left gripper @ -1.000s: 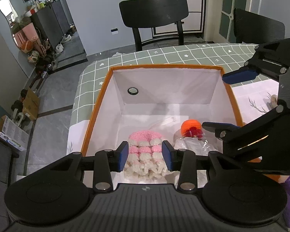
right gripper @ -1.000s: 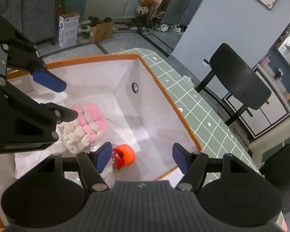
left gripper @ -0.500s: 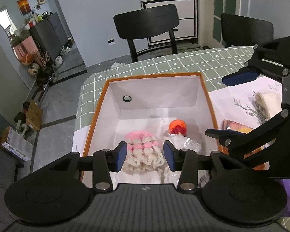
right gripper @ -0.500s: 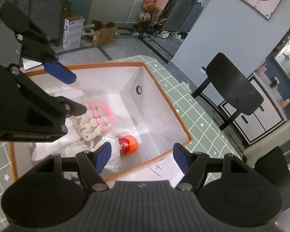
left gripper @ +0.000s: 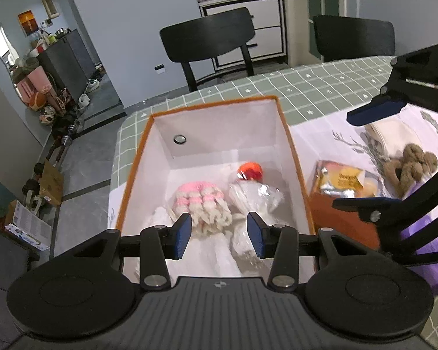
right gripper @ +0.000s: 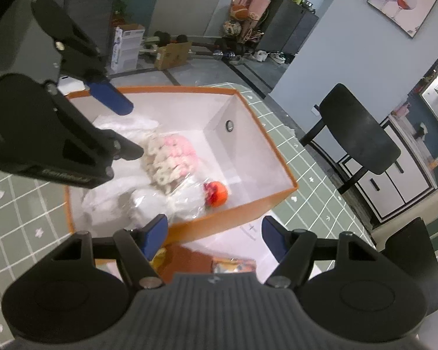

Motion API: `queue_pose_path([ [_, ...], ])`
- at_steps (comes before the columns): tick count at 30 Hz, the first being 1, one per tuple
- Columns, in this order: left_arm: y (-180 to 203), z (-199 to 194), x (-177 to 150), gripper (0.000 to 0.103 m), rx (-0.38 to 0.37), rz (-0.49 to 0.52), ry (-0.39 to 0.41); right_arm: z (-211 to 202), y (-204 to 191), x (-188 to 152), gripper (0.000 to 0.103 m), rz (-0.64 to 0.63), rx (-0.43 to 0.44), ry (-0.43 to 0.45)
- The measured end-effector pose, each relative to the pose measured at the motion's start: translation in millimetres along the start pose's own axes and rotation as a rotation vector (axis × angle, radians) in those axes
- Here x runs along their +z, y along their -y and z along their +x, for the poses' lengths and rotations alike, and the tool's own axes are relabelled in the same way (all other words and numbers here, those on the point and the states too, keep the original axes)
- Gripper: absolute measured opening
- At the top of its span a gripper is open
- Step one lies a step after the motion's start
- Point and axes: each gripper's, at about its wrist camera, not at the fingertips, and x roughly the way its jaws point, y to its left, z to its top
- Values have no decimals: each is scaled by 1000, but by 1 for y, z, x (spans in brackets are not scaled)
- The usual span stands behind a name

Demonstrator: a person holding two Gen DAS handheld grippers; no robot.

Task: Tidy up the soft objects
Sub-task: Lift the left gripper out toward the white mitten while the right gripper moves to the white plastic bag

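An orange-rimmed white box (left gripper: pixel 289 134) (right gripper: pixel 280 163) stands on the green checked table. Inside lie a pink-and-white knitted toy (left gripper: pixel 201 201) (right gripper: pixel 172 157), an orange knitted toy (left gripper: pixel 249 170) (right gripper: pixel 217 194) and clear-wrapped white soft things (left gripper: pixel 255 197) (right gripper: pixel 160 201). My left gripper (left gripper: pixel 219 236) is open and empty above the box's near end; it shows in the right wrist view (right gripper: pixel 128 129). My right gripper (right gripper: pixel 214 233) is open and empty above the box's right rim; it shows in the left wrist view (left gripper: pixel 368 157). To the right lie a brown plush (left gripper: pixel 414 164), a cream cloth (left gripper: pixel 394 134) and a yellow packet (left gripper: pixel 344 182).
A white floral sheet (left gripper: pixel 315 140) covers the table right of the box. An orange lid (left gripper: pixel 341 224) lies under the packet and a purple thing (left gripper: pixel 426 239) sits at the right edge. Two black chairs (left gripper: pixel 210 40) (left gripper: pixel 353 38) stand beyond the table.
Both grippers have risen and pulled back from the box, so more of the table and the things to the right show. Both stay open and empty.
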Motion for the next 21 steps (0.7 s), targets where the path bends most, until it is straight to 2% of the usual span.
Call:
queue_pose_path([
  [4,10,-4,-10,50,-21,21,-6,-14,-8,-15,71,-4,31,-1],
  [8,16,-12,-20,51,-43,29,3,-29,-19,-33,78,-18,50,-1],
  [16,28,-27,-50,55,-122,8,19,-54,-49,-71,78,-5,125,13],
  [21,41,-24,-74,55,-136,31,-5,-66,-58,-105,78,38,179,3],
])
